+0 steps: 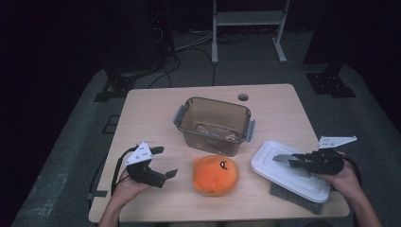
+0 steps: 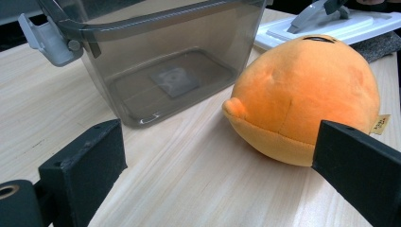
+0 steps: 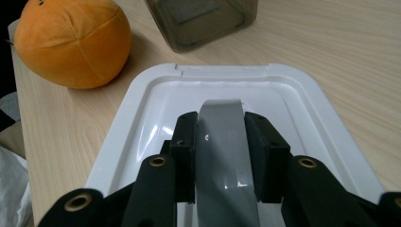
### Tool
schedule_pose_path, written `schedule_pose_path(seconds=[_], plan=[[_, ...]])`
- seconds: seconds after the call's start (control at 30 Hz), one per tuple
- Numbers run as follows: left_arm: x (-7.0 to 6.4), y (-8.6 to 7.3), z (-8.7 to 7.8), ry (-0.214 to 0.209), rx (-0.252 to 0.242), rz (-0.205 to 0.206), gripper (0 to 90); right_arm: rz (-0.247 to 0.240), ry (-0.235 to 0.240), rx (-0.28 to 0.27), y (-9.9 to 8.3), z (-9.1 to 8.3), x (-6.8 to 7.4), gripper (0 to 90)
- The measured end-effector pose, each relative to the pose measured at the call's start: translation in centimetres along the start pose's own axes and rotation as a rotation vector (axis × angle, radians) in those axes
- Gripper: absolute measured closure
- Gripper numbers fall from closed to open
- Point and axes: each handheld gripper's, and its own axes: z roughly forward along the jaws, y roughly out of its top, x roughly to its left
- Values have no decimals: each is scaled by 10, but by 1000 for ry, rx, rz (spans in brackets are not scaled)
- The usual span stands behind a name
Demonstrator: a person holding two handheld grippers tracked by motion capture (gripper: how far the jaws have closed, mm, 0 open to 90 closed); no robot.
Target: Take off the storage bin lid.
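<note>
The left hand-held gripper rests low in the person's left hand, its jaws spread wide and pointing right, while the right hand-held gripper, gripped by the right hand, points left with jaws closed tight.

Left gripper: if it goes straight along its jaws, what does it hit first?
Most likely the orange plush toy. The left gripper is open and points across the table at it, nothing between. In the left gripper view the brown bin sits left of that line; depth is uncertain.
</note>
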Motion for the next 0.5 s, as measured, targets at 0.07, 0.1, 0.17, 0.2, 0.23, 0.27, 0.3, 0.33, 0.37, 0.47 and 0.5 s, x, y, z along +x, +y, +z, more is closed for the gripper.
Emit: schedule_pose_path(seconds=[0.07,0.1,0.17,0.2,0.23,0.27,0.3,0.33,0.37,0.47,0.5], plan=[[0,0,0,-1,1,0,27,5,1,1,-2,0,0,653],[0,0,0,-1,1,0,27,6,2,1,-3,1,0,653],[0,0,1,-3,2,0,27,10,2,6,-5,1,1,653],[0,-1,1,-4,3,0,27,12,3,8,-6,1,1,653],[0,-1,1,-3,5,1,27,12,3,7,-7,1,1,652],[0,-1,2,-3,5,0,27,13,3,7,-7,1,1,653],[0,-1,2,-4,6,1,28,14,2,7,-8,1,1,652],[0,-1,2,-3,6,1,28,14,1,8,-8,1,1,652],[0,-1,1,-3,6,0,27,14,0,9,-8,1,2,651],[0,-1,1,-1,4,-1,27,16,-2,13,-8,1,2,649],[0,-1,1,-1,3,-2,28,17,-2,13,-7,1,2,649]])
